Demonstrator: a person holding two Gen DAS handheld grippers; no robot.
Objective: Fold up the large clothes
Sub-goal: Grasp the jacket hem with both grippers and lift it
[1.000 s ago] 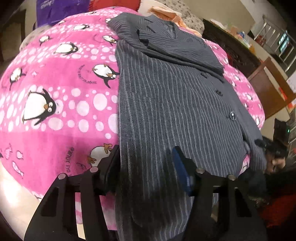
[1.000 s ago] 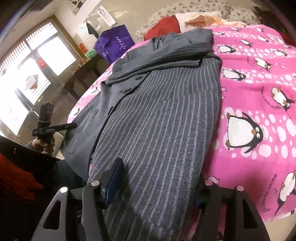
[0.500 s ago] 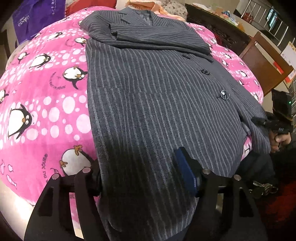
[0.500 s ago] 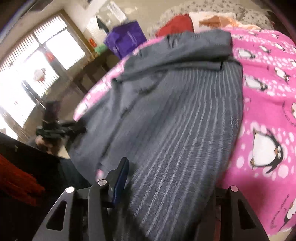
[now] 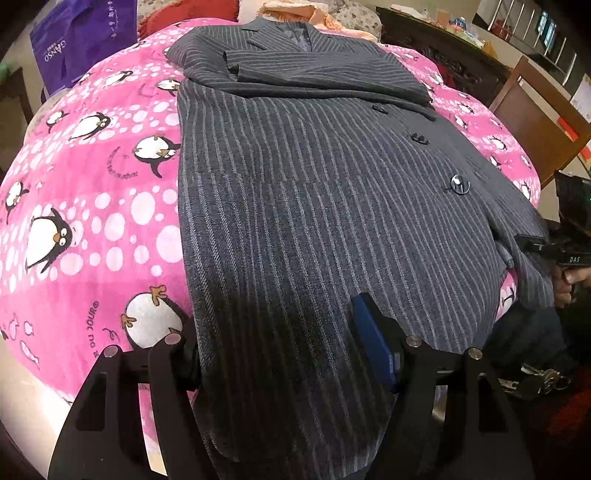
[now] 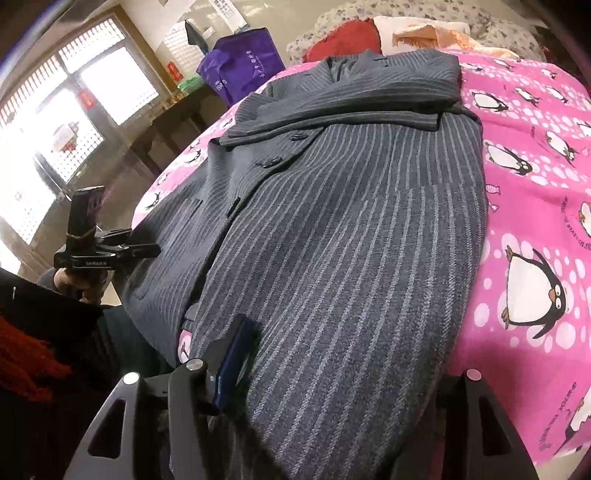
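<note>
A grey pinstriped jacket (image 5: 314, 192) lies front up on a pink penguin blanket (image 5: 92, 206), its sleeve folded across the chest. It also shows in the right wrist view (image 6: 351, 240). My left gripper (image 5: 280, 343) is open, its jaws straddling the jacket's lower hem near the bed's near edge. My right gripper (image 6: 332, 362) is open and straddles the hem too, with the cloth running between its fingers; its right finger is hidden by the cloth. Each gripper shows in the other's view, at the jacket's side edge: the right (image 5: 535, 243) and the left (image 6: 140, 251).
A purple bag (image 5: 81, 40), red and orange cloths (image 5: 184, 14) lie at the head of the bed. A wooden chair (image 5: 535, 122) stands to the right of the bed. A bright window (image 6: 55, 122) and dark furniture are off the bed's other side.
Both grippers have shifted along the hem toward the jacket's middle, so the cloth now fills the space between the jaws. The jacket itself has not moved.
</note>
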